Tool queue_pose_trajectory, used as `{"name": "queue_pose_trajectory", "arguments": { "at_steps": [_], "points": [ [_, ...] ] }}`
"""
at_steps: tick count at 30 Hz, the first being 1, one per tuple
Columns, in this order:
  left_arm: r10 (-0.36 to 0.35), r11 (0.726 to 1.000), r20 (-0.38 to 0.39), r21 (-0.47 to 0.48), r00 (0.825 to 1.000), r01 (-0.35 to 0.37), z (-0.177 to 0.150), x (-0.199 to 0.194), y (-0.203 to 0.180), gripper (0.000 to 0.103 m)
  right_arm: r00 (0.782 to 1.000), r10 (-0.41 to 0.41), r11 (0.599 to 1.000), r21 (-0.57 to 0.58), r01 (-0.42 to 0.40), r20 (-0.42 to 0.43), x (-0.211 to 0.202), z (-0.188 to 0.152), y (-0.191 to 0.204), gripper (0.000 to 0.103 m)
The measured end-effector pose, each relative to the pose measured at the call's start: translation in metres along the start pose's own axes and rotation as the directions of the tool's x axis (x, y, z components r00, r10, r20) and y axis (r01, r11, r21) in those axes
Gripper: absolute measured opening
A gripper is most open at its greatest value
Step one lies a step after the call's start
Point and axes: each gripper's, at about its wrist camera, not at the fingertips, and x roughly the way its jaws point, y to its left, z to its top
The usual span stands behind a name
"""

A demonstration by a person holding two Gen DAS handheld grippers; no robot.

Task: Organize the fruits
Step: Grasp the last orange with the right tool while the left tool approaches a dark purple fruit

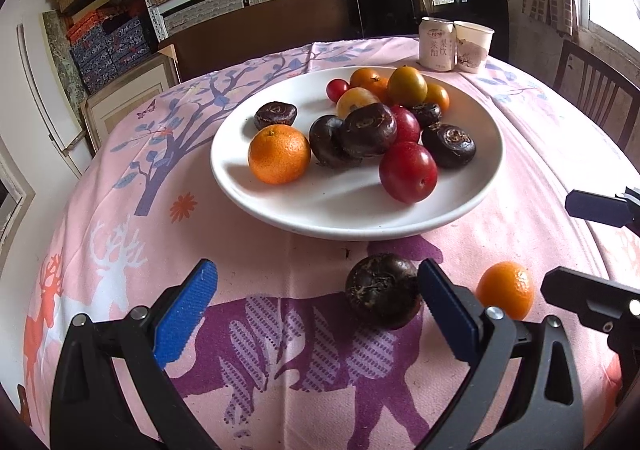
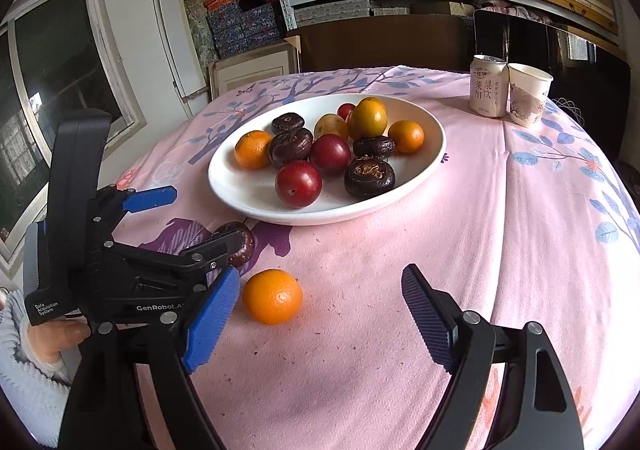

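Observation:
A white plate [image 1: 256,185] holds several fruits: oranges, red plums, dark water chestnuts, a small tomato. It also shows in the right wrist view [image 2: 432,153]. A dark water chestnut [image 1: 380,290] lies on the cloth just in front of the plate, touching the inner side of my left gripper's right finger. My left gripper [image 1: 316,306] is open around it. A loose orange [image 1: 506,290] lies to its right; in the right wrist view the orange [image 2: 273,296] sits just inside the left finger of my open right gripper [image 2: 320,314]. The chestnut [image 2: 242,246] is partly hidden behind the left gripper.
A drink can [image 1: 437,43] and a paper cup [image 1: 472,45] stand behind the plate at the far right. The table is covered by a pink patterned cloth [image 2: 520,230]. Shelves of boxes fill the back wall. A wooden chair [image 1: 592,97] stands at the right.

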Motion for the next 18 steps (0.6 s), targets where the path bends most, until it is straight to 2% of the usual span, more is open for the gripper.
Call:
{"name": "queue_pose_trajectory", "arguments": {
  "at_steps": [14, 16, 17, 18],
  "points": [
    [0.017, 1.000, 0.009, -0.002, 1.000, -0.017, 0.001, -0.002, 0.003, 0.098, 0.996, 0.029, 0.998, -0.060, -0.034, -0.083, 0.016, -0.004, 0.013, 0.081],
    [0.037, 0.999, 0.008, -0.004, 0.999, -0.037, 0.002, -0.002, 0.004, 0.098, 0.993, 0.040, 0.996, -0.077, -0.049, -0.114, 0.022, -0.005, 0.018, 0.074],
    [0.035, 0.999, 0.006, -0.007, 0.999, -0.034, 0.002, -0.001, 0.005, 0.098, 0.990, 0.047, 0.995, -0.082, -0.058, -0.133, 0.026, -0.005, 0.020, 0.068],
    [0.027, 1.000, 0.003, -0.012, 1.000, -0.027, 0.002, -0.001, 0.006, 0.098, 0.987, 0.053, 0.994, -0.085, -0.067, -0.153, 0.031, -0.006, 0.022, 0.058]
  ]
}}
